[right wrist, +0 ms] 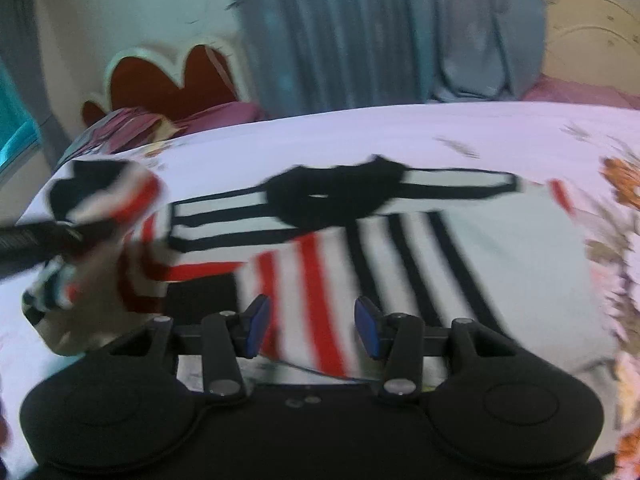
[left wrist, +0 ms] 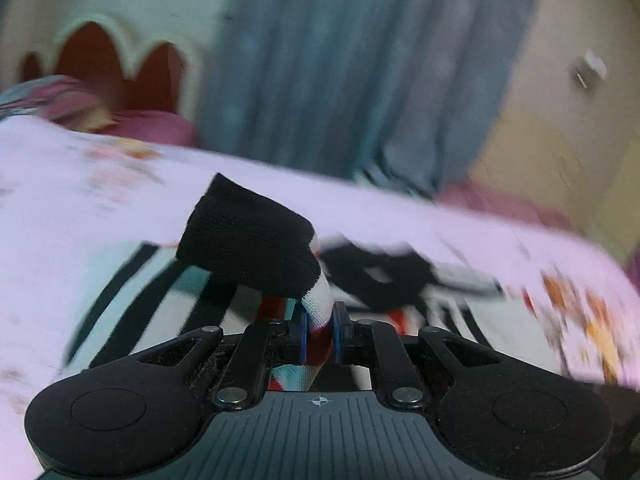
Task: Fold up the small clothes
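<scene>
Left wrist view: the left gripper (left wrist: 320, 322) pinches the striped shirt's (right wrist: 320, 264) black-cuffed sleeve (left wrist: 256, 240). The right gripper's (right wrist: 312, 326) fingers stand spread over the shirt, mid-bed (right wrist: 280, 140).

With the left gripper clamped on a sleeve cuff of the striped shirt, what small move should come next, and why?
Probably carry the cuff across and lay it on the shirt's body. The left gripper is shut on the black-cuffed sleeve, lifted off the striped shirt that lies spread on the floral bedsheet. The right gripper hangs open over the hem, free to steady it.
</scene>
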A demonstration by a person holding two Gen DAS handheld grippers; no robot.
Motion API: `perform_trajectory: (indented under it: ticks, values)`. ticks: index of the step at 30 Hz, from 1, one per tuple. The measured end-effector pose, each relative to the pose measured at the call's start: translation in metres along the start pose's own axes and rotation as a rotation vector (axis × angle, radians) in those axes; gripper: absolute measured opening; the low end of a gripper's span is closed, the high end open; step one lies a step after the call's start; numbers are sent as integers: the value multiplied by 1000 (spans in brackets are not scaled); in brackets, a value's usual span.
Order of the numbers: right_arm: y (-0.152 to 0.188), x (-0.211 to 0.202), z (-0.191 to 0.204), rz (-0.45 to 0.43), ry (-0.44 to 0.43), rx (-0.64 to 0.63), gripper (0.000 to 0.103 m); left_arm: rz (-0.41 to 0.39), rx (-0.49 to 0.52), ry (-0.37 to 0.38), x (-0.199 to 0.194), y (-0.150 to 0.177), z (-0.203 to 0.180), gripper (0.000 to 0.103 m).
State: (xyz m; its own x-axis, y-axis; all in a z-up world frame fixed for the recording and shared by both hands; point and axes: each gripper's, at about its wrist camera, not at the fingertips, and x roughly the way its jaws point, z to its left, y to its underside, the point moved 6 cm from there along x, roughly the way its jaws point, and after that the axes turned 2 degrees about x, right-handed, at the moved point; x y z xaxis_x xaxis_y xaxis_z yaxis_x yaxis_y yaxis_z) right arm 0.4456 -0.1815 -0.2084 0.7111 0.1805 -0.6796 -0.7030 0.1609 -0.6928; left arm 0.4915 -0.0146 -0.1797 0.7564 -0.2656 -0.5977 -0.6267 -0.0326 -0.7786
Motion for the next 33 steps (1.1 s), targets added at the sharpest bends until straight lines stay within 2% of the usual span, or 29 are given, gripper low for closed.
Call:
perform_trajectory:
  ticks: [4,6,7,8,10,11,13,18,21,23,25,26,27,29,31,33]
  values:
    - [4,-7,-32,17,3,68,47,168,118,10,29,39,-40,12]
    - [3,-9,-36,18,-21,91,53,179,144,-6,23,49,-43,14]
    - [2,-9,-36,19,-42,99,60,171,147,-6,17,49,-41,24]
    - [1,-10,-34,16,-65,106,63,173,144,-3,12,48,-39,47]
    - [-2,-9,-28,18,-102,108,63,148,150,-36,-1,46,-33,76]
    - [-3,-9,-25,23,-119,107,63,113,157,-63,-11,45,-27,78]
    - [-6,-5,-12,27,-144,95,66,100,168,-93,-14,43,-19,78]
    - [-1,8,28,62,-188,-9,72,63,113,-215,-50,47,38,78]
    - [1,20,35,70,-149,-26,71,59,103,-293,-60,54,68,78]
    - [-1,25,31,67,-127,4,66,72,83,-332,-62,60,87,78]
    - [0,26,24,68,-105,29,66,80,71,-360,-60,67,99,78]
    - [0,25,18,64,-104,47,62,84,73,-368,-58,70,102,78]
    - [1,24,14,65,-108,68,56,94,82,-371,-54,73,104,78]
    - [-1,25,8,68,-122,101,22,106,92,-369,-47,78,105,77]
    - [-1,30,6,81,-125,116,10,98,104,-371,-40,79,101,77]
    - [-6,25,9,58,-135,112,8,80,113,-381,-34,75,98,77]
